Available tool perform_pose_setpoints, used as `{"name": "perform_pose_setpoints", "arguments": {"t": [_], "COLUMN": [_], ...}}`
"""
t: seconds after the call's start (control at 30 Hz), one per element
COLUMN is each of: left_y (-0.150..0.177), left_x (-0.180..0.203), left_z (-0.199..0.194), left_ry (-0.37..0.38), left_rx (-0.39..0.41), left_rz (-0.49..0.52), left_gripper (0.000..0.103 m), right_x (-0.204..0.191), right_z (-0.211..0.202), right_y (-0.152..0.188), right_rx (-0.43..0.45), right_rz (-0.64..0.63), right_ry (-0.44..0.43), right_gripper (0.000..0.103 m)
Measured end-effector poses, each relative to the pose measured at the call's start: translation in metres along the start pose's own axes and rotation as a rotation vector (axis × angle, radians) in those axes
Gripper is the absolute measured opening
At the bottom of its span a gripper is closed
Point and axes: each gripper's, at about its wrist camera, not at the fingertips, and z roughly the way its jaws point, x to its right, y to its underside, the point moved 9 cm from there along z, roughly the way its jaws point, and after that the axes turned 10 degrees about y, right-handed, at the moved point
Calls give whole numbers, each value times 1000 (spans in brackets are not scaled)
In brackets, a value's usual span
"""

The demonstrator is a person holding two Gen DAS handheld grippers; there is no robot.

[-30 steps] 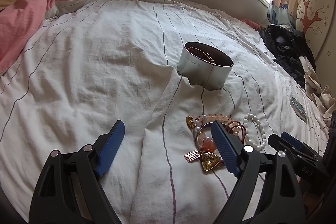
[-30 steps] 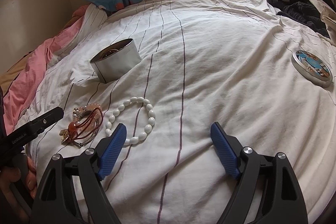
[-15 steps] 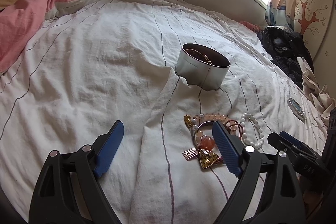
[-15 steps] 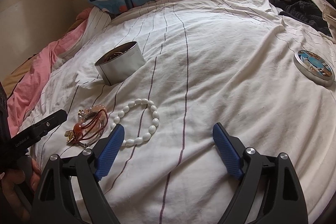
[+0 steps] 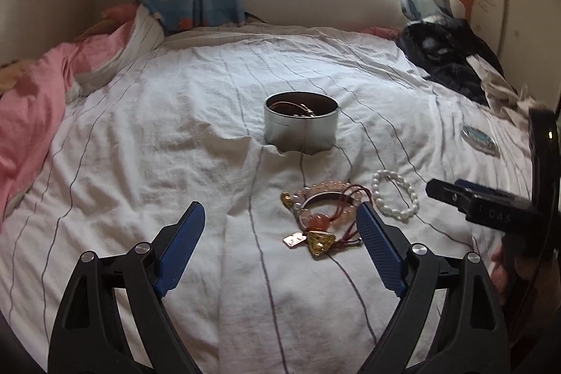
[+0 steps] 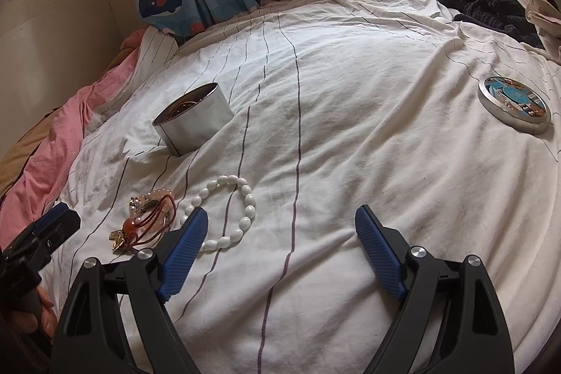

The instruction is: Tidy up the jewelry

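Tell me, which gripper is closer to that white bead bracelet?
The right gripper: its left finger overlaps the white bracelet in its own view. The left gripper sits beside the tangled jewelry pile, with the bracelet lying past its right finger.

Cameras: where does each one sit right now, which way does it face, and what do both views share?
Left wrist: on the left gripper, facing across the bed toward the window; its open fingers frame the tangled jewelry; the right gripper shows at the right edge.
Right wrist: on the right gripper, angled down at the sheet; the left gripper and a hand show lower left.
Shared: tin, white bead bracelet, lid.
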Motion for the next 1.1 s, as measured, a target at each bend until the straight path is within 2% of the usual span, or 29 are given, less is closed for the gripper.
{"name": "perform_pose_setpoints", "arguments": {"t": [0.13, 0.3, 0.4, 0.43, 0.5, 0.53, 0.57, 0.6, 0.67, 0.73, 0.9, 1.1], "left_y": [3, -2, -3, -2, 2, 4, 5, 7, 5, -6, -40, -60], "left_x": [28, 45, 52, 53, 51, 48, 47, 48, 54, 52, 12, -33], "left_z": [10, 25, 39, 44, 53, 56, 57, 57, 51, 39, 0, -33], "left_ry": [16, 60, 98, 111, 118, 115, 115, 123, 155, 181, 243, 242], "left_rx": [-42, -83, -131, -151, -198, -214, -224, -231, -215, -174, -21, 96], "left_rz": [140, 201, 235, 238, 221, 216, 215, 223, 243, 210, -18, -176], "left_gripper": [84, 84, 75, 68, 45, 24, 7, 2, 2, 2, 2, 2], "right_x": [1, 4, 4, 4, 3, 4, 4, 4, 3, 3, 3, -15], "right_z": [0, 1, 2, 1, 1, 1, 1, 1, 2, 1, 1, -13], "right_y": [-1, -1, -1, -2, -2, -2, -2, -2, -2, -2, -1, -3], "right_rx": [-3, -5, -6, -6, -5, -5, -5, -5, -6, -5, -5, 64], "right_rz": [8, 41, 42, 43, 43, 43, 43, 43, 42, 42, 39, -51], "right_ry": [-12, -22, -20, -21, -21, -21, -21, -21, -21, -22, -20, -30], "right_gripper": [83, 83, 83, 83, 83, 83, 83, 83, 83, 83, 84, 84]}}
